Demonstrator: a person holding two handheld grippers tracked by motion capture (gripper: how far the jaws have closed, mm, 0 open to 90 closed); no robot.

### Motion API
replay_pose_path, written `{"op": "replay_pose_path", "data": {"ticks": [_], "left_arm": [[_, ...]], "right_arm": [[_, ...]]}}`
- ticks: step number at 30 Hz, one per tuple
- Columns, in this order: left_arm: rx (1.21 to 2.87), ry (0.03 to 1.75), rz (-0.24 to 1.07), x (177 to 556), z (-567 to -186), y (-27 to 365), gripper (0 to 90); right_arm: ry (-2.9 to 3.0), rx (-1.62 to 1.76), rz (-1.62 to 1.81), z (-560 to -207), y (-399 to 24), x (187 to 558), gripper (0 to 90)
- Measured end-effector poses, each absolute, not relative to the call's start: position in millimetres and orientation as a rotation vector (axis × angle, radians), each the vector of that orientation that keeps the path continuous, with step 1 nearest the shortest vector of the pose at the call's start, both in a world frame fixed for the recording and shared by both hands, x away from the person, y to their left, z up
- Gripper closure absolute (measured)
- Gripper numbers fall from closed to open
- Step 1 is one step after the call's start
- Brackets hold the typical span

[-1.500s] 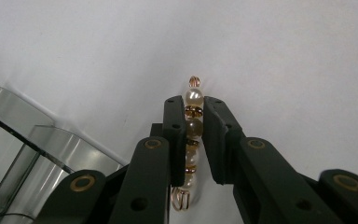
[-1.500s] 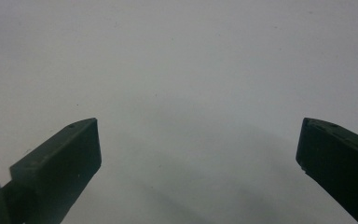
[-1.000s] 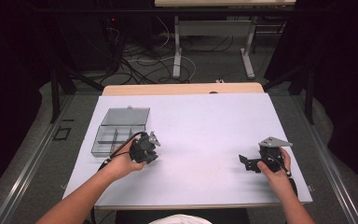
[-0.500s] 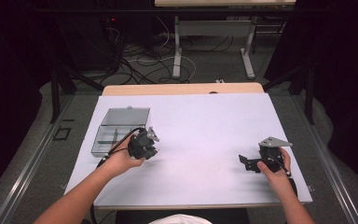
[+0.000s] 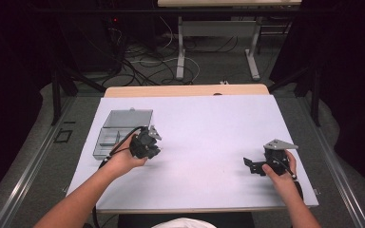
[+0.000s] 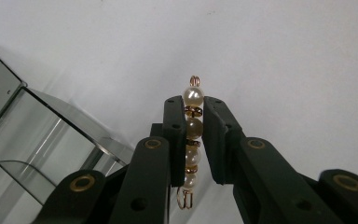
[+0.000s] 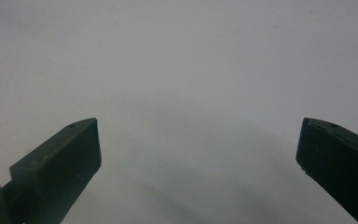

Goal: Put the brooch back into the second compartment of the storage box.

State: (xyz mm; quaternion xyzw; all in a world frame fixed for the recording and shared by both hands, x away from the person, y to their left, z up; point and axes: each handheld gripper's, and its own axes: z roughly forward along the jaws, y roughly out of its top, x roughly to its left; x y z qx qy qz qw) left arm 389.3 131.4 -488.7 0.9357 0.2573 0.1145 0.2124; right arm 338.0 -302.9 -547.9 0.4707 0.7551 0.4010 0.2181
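Nearest us, our right hand-held gripper (image 5: 253, 166) rests on the white counter (image 5: 209, 128), jaws spread wide with nothing between them. Farther left, our left hand-held gripper (image 6: 195, 122) is clenched on a pearl strand (image 6: 192, 135), just beside the clear box (image 5: 121, 131). We can read no writing or labels anywhere.

The counter (image 5: 195, 142) has a big white top. A clear plastic box (image 5: 121, 130) with little rooms inside sits on it, over at about nine o'clock.
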Motion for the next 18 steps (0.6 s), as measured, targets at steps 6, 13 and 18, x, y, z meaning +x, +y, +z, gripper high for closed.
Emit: {"op": "replay_pose_path", "data": {"ticks": [6, 13, 18], "left_arm": [[2.562, 0.745, 0.344, 391.0, -485.6, 134.9, 79.7], [2.517, 0.774, 0.359, 392.5, -476.8, 139.6, 79.8], [2.491, 0.793, 0.369, 394.0, -469.7, 143.4, 79.7]], "right_arm": [[2.091, 1.303, 1.111, -547.8, -303.1, 337.8, 0.0], [2.086, 1.303, 1.103, -547.9, -302.5, 337.8, 0.0], [2.092, 1.303, 1.110, -547.9, -302.9, 337.9, 0.0]]}}
